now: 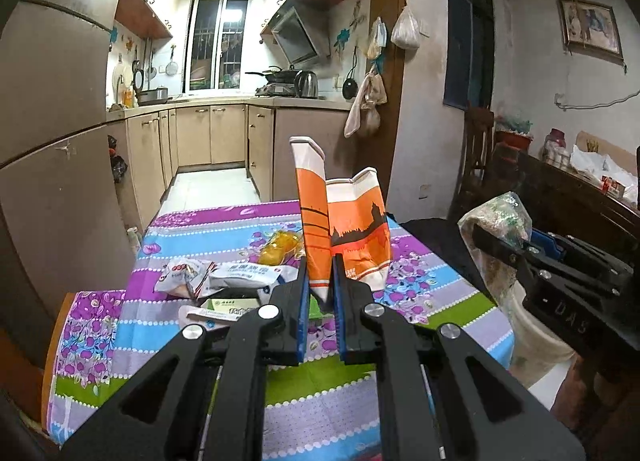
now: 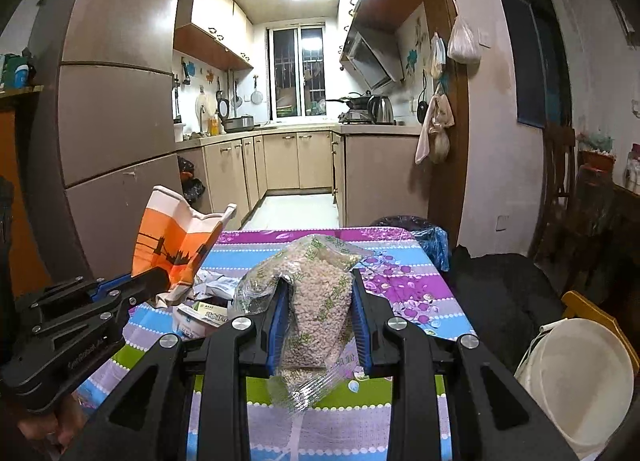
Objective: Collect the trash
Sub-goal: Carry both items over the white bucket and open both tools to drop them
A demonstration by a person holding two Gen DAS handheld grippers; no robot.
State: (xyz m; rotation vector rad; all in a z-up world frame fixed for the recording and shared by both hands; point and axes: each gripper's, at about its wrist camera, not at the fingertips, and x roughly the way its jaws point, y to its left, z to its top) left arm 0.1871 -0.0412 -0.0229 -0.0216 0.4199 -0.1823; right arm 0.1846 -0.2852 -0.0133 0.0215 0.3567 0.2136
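My left gripper (image 1: 320, 281) is shut on a crushed orange and white paper cup (image 1: 352, 229), held up above the striped floral tablecloth (image 1: 280, 385). The same cup (image 2: 172, 237) shows at the left of the right wrist view, pinched by the left gripper (image 2: 160, 281). My right gripper (image 2: 318, 293) is shut on a clear plastic bag of pale grains (image 2: 316, 293), also lifted off the table; that bag (image 1: 496, 221) appears at the right of the left wrist view. More trash lies on the cloth: white wrappers (image 1: 224, 275), a small box (image 1: 234, 307) and a yellow wrapper (image 1: 280, 247).
A white bucket (image 2: 576, 381) stands on the floor to the right of the table, beside a black-covered seat (image 2: 500, 293). A bin with a dark and blue liner (image 2: 420, 229) sits past the table's far right corner. A tall fridge (image 2: 116, 121) stands to the left; kitchen cabinets (image 2: 288, 161) lie beyond.
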